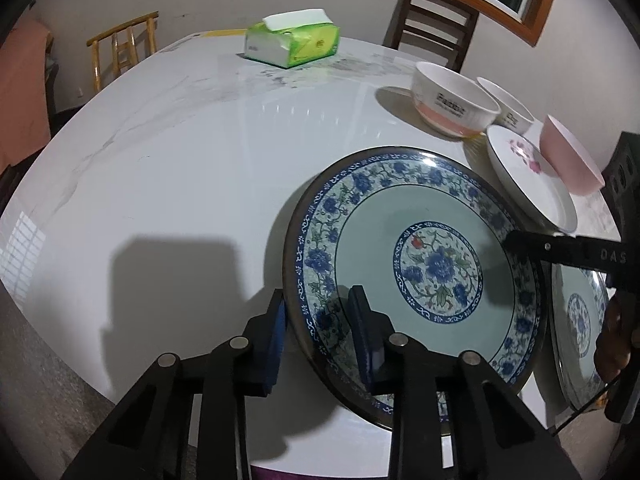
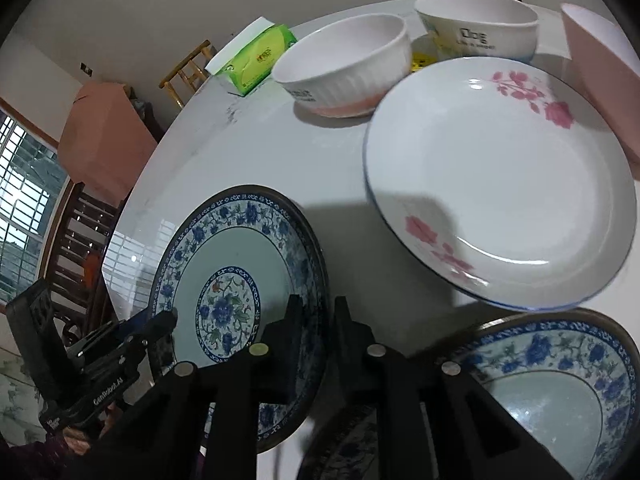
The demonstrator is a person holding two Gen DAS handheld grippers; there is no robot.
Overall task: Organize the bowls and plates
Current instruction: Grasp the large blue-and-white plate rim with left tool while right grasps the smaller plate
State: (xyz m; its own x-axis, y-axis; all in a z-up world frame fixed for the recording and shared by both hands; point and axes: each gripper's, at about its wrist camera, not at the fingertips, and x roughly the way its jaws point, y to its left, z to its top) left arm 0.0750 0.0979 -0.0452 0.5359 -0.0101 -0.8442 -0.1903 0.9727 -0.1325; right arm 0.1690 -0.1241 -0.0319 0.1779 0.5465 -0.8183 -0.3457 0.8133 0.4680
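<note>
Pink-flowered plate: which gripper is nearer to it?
Right. The right gripper sits at the rim of the blue plate between them, on the side next to the pink-flowered plate. The left gripper is on the opposite rim, farther away.

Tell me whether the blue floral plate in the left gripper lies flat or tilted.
Tilted. The blue floral plate is clamped at its rim by the left gripper, raised edge above the white marble table.

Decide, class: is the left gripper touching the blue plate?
Touching. The left wrist view shows the left gripper with one pad on each side of the blue plate rim, holding it tilted above the table.
</note>
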